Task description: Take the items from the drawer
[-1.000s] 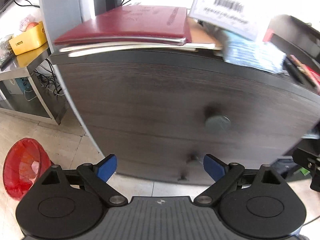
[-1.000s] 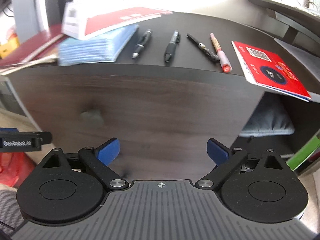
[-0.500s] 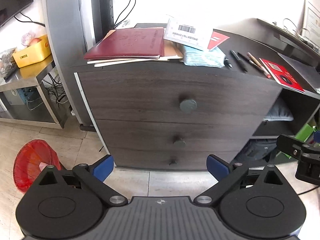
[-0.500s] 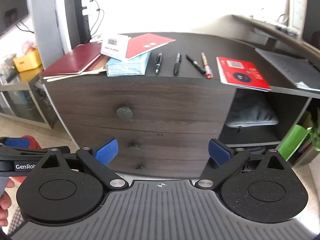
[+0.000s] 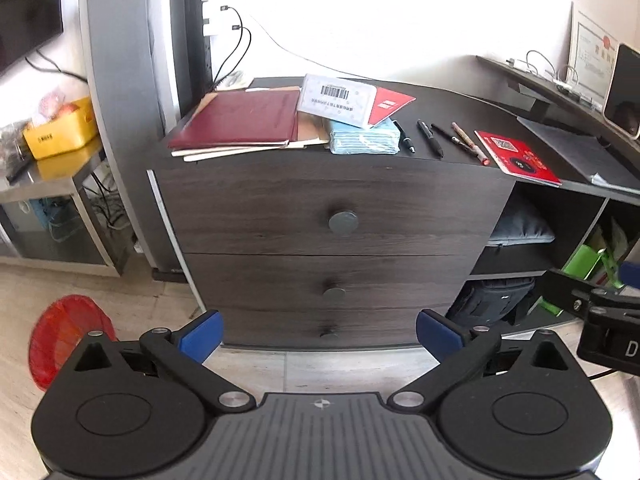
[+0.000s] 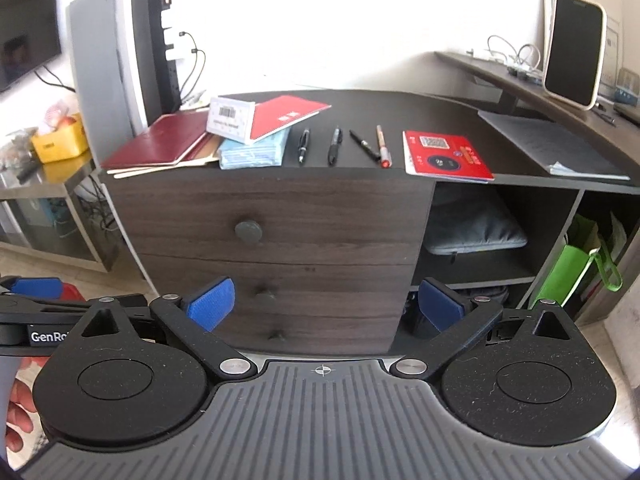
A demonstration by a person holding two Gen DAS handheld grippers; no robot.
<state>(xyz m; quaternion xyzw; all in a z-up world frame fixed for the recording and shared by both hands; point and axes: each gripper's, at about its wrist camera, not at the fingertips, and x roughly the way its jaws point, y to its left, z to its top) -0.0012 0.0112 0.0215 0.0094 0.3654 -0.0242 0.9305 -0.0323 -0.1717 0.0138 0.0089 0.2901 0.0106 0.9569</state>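
Facing both sets of fingers: dark wood drawer cabinet (image 5: 332,216), three drawers shut, well apart from the tips. Left gripper (image 5: 318,330) wide, empty; right gripper (image 6: 326,304) wide, empty. On top, beyond the fingers: maroon folder (image 5: 240,122), blue packet (image 5: 364,140), four pens (image 6: 336,146). Top drawer knob (image 5: 343,222) between the fingers.

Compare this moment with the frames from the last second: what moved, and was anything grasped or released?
Both tools backed away from the drawer unit: its front filled the views a second ago, and now all three drawers and the floor show. The left tool and right tool stayed open and empty; nothing was grasped or released. The drawers remain shut, and the pens and the maroon folder lie on top as before.
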